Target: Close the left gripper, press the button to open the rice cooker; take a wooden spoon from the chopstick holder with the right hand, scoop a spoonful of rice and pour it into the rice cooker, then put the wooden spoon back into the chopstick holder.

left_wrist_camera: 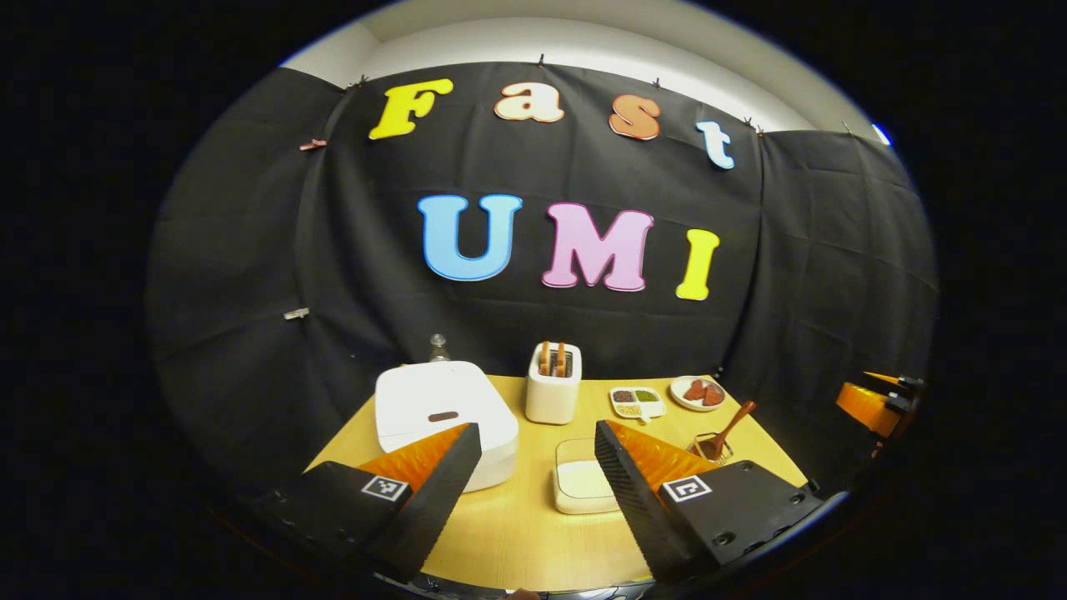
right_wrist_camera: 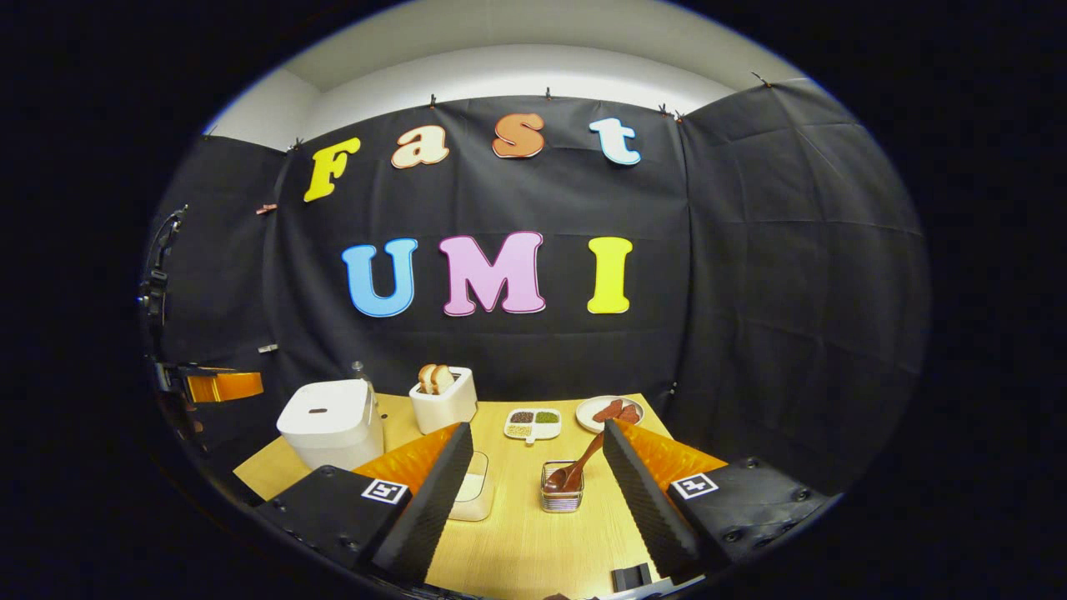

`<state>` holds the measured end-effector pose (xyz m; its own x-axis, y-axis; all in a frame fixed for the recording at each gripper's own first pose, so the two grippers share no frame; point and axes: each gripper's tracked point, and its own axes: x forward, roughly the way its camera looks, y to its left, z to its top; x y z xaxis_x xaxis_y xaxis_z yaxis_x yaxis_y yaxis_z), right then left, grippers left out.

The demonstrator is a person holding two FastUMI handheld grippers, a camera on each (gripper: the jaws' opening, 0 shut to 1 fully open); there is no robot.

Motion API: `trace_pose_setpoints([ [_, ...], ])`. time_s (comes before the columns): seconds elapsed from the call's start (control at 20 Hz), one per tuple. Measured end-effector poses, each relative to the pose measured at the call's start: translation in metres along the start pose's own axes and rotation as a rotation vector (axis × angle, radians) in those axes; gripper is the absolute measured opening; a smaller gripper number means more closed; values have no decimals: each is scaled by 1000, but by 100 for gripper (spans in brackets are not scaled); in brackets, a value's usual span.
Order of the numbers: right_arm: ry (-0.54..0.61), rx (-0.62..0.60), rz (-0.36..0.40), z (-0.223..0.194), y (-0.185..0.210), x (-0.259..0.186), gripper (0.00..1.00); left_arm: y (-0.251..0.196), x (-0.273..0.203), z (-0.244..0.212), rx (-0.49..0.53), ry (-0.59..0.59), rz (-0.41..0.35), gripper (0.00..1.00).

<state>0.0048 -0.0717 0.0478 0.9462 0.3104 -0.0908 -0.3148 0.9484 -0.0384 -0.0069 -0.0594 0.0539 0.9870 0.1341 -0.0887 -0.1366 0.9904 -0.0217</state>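
- Nothing of the task looks done: the rice cooker (left_wrist_camera: 444, 421) sits on the desk (left_wrist_camera: 517, 533) with its lid down and the button (left_wrist_camera: 443, 416) unpressed.
- The left hand-held gripper (left_wrist_camera: 538, 475) hangs wide open near the cooker, so it has yet to close before pressing.
- The right hand-held gripper (right_wrist_camera: 538, 479) is also spread wide and holds nothing.
- The wooden spoon (right_wrist_camera: 581, 467) stands in the chopstick holder (right_wrist_camera: 561, 492), well to the right of the cooker.
- The rice container (left_wrist_camera: 581, 485) lies just right of the cooker; its near edge is hidden by a finger.
- Whether the spoon's bowl is clean is hard to tell.
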Motion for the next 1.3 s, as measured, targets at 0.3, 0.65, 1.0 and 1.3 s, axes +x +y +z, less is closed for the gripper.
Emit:
trace_pose_setpoints([
  [0.3,0,64,69,-6,-18,-9,99,10,-27,-18,-133,28,85,95],
  [0.65,-17,75,58,5,-20,-8,98,18,-46,-19,-142,2,101,95],
  [1.0,-5,79,-4,11,-8,4,98,32,-31,-11,-91,-21,50,95],
  [1.3,-26,51,-67,15,12,16,98,51,-7,-11,-31,-34,2,95],
])
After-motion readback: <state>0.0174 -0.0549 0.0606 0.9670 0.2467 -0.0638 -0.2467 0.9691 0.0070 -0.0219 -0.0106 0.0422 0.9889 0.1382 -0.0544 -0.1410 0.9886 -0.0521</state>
